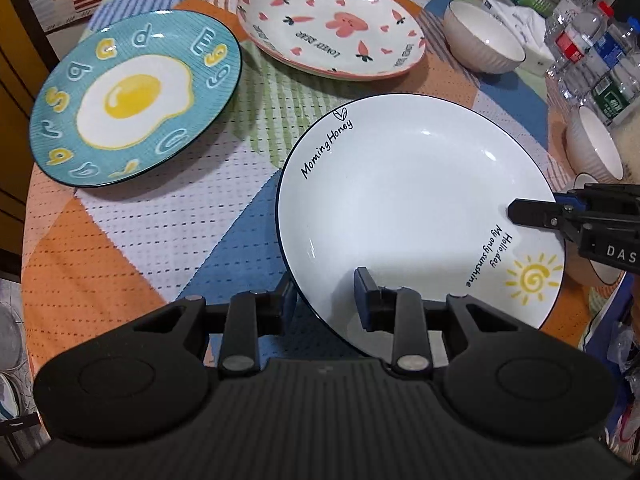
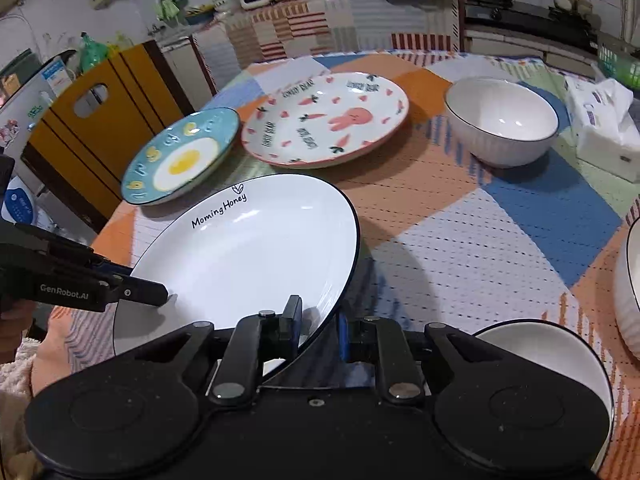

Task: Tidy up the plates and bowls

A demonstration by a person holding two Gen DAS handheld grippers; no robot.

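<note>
We carry the white plate (image 1: pixel 416 204) above the bench (image 1: pixel 160 240), left gripper (image 1: pixel 326 300) and right gripper (image 2: pixel 318 330) both clenched on its rim; uneven pull could tip it onto the small bowl (image 2: pixel 556 344) below.

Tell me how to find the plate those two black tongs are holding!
Look at the round table with the patchwork tablecloth, where three plates sit together. The nearest one, a glossy white ceramic plate with a thin dark rim, is gripped at its edge by the left tongs and the right tongs. Unlike the blue fried-egg plate and the pink bunny plate, it reads "Morning Honey" and has a small yellow sun.
</note>
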